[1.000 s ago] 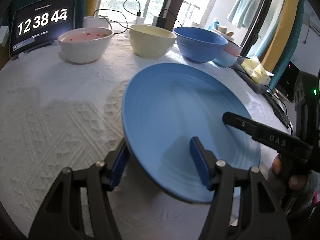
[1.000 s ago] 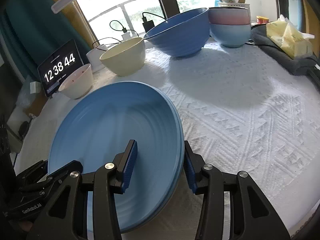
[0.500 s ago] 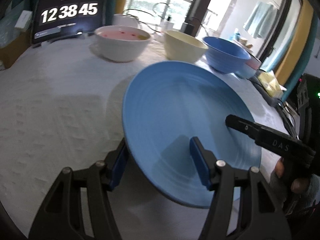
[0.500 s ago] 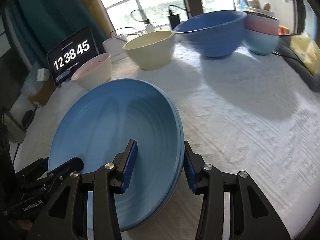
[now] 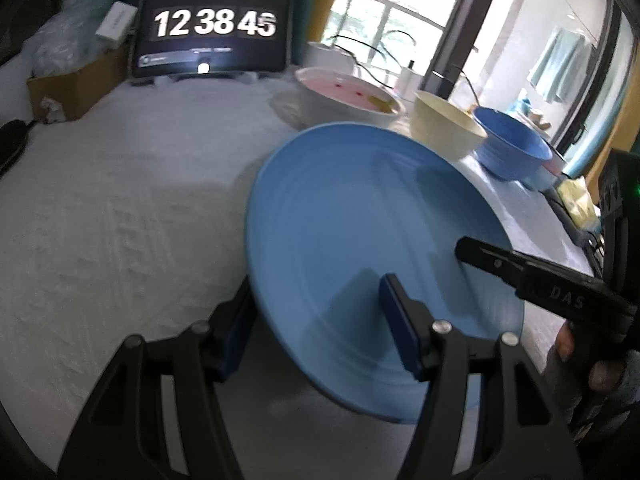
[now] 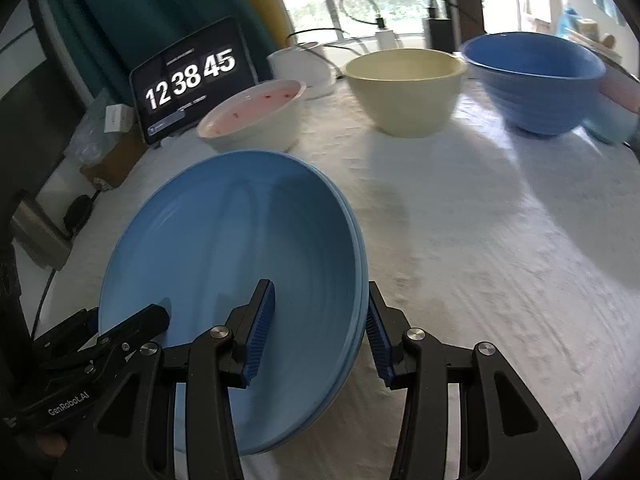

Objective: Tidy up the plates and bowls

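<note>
Your left gripper and right gripper each clamp the blue plate by its rim | carried above counter | clock now nearer, bowls shifted right.

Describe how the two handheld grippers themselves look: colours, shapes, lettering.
Both are black, open-framed plastic with silver screw heads and ribbed blue pads. The left gripper reads "GenRobot.AI" in the other camera; the right gripper shows "DAS". A grey sleeve cuff sits behind it.
</note>
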A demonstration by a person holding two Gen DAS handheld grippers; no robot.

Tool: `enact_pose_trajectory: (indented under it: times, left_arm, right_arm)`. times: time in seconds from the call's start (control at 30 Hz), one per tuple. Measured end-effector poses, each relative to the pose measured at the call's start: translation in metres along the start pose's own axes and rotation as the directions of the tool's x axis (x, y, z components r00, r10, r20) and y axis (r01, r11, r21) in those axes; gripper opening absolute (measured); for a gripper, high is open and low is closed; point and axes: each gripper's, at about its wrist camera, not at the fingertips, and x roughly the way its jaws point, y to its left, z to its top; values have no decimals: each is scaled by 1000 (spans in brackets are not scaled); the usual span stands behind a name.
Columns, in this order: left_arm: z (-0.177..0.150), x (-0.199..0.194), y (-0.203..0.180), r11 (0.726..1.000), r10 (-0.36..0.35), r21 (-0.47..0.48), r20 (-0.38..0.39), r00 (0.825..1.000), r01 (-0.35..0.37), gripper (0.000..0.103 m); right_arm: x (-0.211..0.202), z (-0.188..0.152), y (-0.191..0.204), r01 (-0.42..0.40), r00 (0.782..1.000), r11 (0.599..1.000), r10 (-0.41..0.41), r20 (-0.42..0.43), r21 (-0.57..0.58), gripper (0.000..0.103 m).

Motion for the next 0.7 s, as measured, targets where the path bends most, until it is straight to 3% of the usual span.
enact_pose_trajectory:
  times: [0.7]
  left_arm:
    - [17,-5,47,987,142,-88,49,989,-138,62]
  right_arm:
    - [47,36,47,-22,999,990,18,-26,-140,47]
